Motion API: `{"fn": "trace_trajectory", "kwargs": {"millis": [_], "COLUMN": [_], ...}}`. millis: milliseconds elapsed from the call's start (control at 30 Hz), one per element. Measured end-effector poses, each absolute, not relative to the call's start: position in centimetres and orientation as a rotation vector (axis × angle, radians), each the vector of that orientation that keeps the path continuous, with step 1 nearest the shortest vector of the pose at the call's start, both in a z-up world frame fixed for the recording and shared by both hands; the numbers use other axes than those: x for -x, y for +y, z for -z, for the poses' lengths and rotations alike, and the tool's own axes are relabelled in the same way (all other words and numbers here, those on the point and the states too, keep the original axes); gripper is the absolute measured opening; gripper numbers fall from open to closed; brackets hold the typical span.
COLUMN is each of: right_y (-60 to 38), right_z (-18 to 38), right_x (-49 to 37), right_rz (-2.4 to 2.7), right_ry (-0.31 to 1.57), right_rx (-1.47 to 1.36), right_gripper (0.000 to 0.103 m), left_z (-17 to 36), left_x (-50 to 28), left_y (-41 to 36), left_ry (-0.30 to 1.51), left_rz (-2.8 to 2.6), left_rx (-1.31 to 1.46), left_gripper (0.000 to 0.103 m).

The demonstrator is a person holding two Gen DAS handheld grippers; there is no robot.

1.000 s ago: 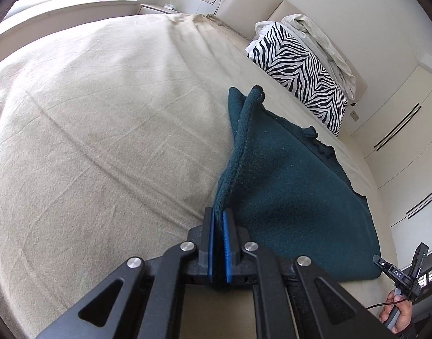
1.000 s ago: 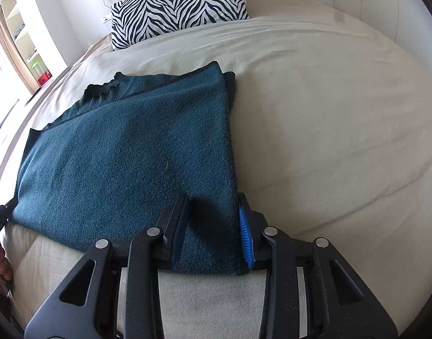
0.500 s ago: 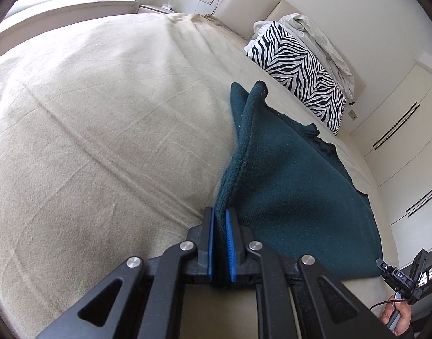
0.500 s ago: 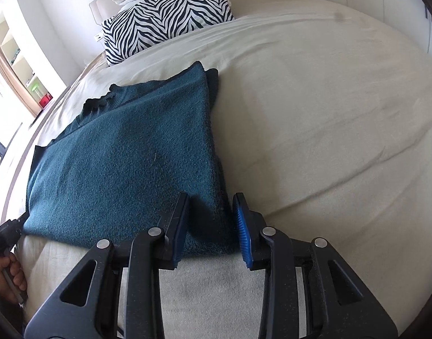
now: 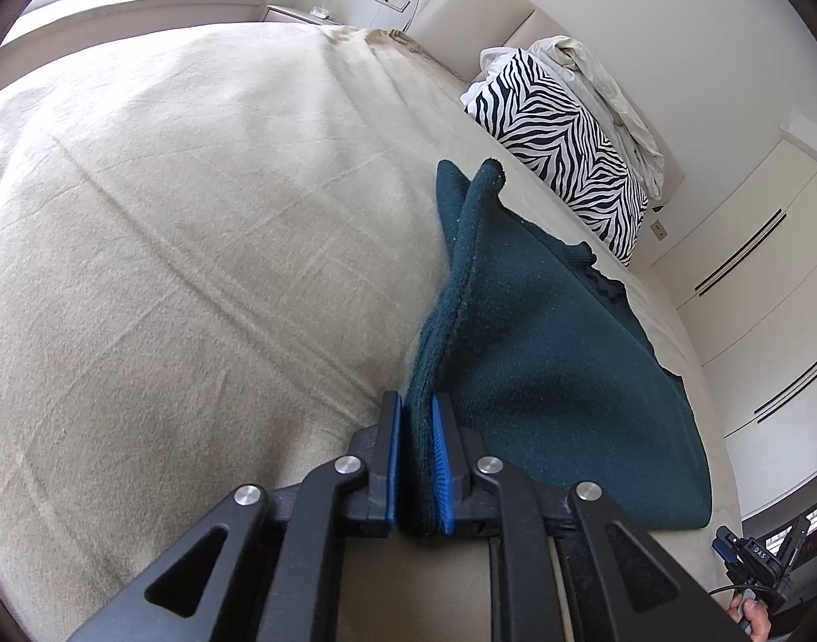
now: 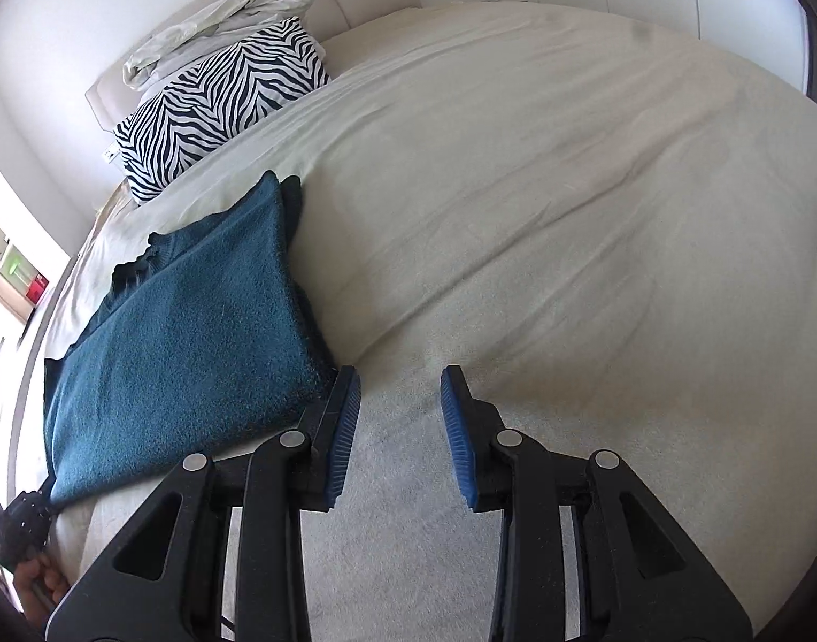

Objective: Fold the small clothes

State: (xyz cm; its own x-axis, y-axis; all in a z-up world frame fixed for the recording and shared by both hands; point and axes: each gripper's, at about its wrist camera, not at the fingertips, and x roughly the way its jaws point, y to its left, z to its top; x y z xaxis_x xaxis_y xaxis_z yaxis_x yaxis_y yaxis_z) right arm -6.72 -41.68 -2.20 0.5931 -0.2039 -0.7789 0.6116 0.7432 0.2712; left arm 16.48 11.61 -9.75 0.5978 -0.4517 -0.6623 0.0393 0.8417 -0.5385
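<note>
Left wrist view: your left gripper (image 5: 416,463), bottom centre, has its jaws easing apart, w/ the cloth (image 5: 542,353) edge still between the blue pads (image 5: 441,473), raised as a ridge. Rest of the cloth lies flat on the bed (image 5: 194,214), centre-right. Zebra pillow (image 5: 563,144) upper right.

Right wrist view: your right gripper (image 6: 400,428), bottom centre, is partly open w/ only bedsheet between the pads. Cloth sits left of frame, its near corner just beside the left pad.
</note>
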Motion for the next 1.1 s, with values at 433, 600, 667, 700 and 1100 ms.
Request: {"fn": "trace_trajectory", "kwargs": {"millis": [433,600,667,700,1100], "right_y": [-25.5,-22.4,-21.8,-21.6,-21.0], "right_z": [-3.1,-4.3,-4.7,-4.8,-4.6], "right_x": [4.3,4.1,4.0,3.9,-0.5], "right_rz": [0.410,0.439,0.421,0.410,0.302], "right_ry": [0.831,0.787,0.801,0.805,0.835], "right_rx": [0.143,0.292,0.311,0.311,0.306], "right_gripper": [0.031,0.073,0.073,0.073,0.073], "left_z": [6.6,4.1,3.1,2.7,0.2], "left_x": [-10.3,-9.3,-9.6,-9.8,-16.4], "left_y": [9.1,7.9,7.4,7.2,1.2], "left_ry": [0.867,0.831,0.812,0.805,0.778], "left_rz": [0.218,0.230,0.241,0.251,0.360], "left_rx": [0.331,0.278,0.277,0.281,0.198], "left_gripper": [0.062,0.066,0.066,0.066,0.066]}}
